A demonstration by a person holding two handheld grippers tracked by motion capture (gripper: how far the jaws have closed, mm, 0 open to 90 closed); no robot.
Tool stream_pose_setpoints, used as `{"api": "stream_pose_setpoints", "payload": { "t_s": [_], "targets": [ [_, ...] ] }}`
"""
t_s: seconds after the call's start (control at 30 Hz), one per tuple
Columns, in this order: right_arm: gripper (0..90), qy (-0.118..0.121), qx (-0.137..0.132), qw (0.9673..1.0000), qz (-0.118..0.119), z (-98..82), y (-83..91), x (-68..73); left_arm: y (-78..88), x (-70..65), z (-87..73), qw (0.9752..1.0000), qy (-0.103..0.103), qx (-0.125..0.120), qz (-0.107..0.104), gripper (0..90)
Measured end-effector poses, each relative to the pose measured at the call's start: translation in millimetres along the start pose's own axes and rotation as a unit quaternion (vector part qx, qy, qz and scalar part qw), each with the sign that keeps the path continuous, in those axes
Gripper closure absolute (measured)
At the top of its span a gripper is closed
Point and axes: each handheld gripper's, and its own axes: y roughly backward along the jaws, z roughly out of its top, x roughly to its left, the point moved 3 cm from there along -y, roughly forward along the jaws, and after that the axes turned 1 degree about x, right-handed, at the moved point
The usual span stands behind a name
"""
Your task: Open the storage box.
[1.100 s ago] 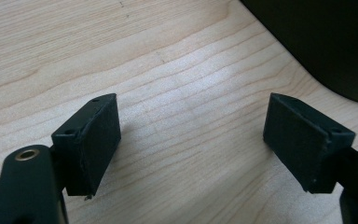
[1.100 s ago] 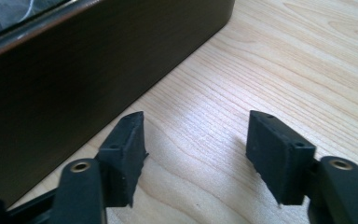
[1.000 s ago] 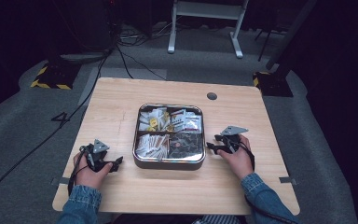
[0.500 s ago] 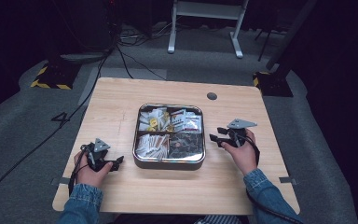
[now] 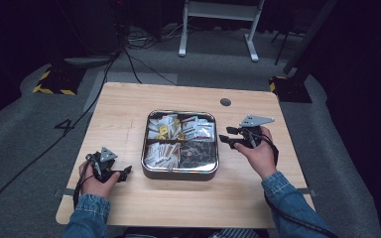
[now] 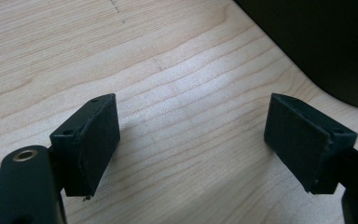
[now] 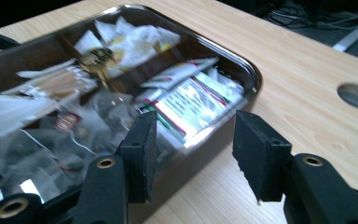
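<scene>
Right tool lifting toward the tin of packets

The right tool [image 5: 226, 139] hangs just beside the right rim of the metal tin [image 5: 179, 171], which sits mid-counter [image 5: 124, 104]; its jaws, empty, have just been narrowing yet stand well apart. Best to come over the rim first, then drop onto one packet, such as the green-striped sachet [image 7: 191, 100], and pinch its edge. The left tool [image 5: 124, 172] rests low near the tin's left corner, jaws parted, nothing between them.

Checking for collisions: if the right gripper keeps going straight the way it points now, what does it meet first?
Probably the metal tray: the right gripper, jaws open and empty, points at its near rim, with packets just beyond. Its height above the rim is unclear.
</scene>
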Motion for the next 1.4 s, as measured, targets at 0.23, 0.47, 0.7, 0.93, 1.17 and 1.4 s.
{"api": "stream_pose_setpoints", "payload": {
  "t_s": [0.23, 0.47, 0.7, 0.93, 1.17, 1.4],
  "targets": [
    [50.3, 0.029, 0.015, 0.9993, 0.019, 19.2, -6.9, 14.5, -1.0, 0.7, 1.0, 1.0, -0.002, 0.0, -0.002, 18.3],
    [46.6, 0.042, 0.02, 0.9979, 0.045, 37.2, -23.8, 29.4, -1.0, 1.4, 1.4, 1.0, -0.004, 0.002, -0.005, 18.3],
    [46.0, 0.065, 0.057, 0.9936, 0.073, 44.5, -53.6, 45.3, -1.2, 2.4, 1.1, 0.9999, -0.009, -0.001, -0.01, 17.8],
    [44.9, 0.062, 0.075, 0.9921, 0.08, 48.1, -83.0, 56.8, -1.5, 2.9, 1.6, 0.9999, -0.011, 0.001, -0.01, 17.5],
    [44.7, 0.055, 0.091, 0.9902, 0.09, 48.5, -110.1, 66.4, -1.9, 3.3, 2.0, 0.9999, -0.011, 0.001, -0.01, 17.2],
    [49.9, 0.056, 0.094, 0.9911, 0.076, 44.6, -125.9, 68.7, -2.1, 3.3, 2.2, 0.9999, -0.011, 0.001, -0.012, 17.1]
  ]
}}
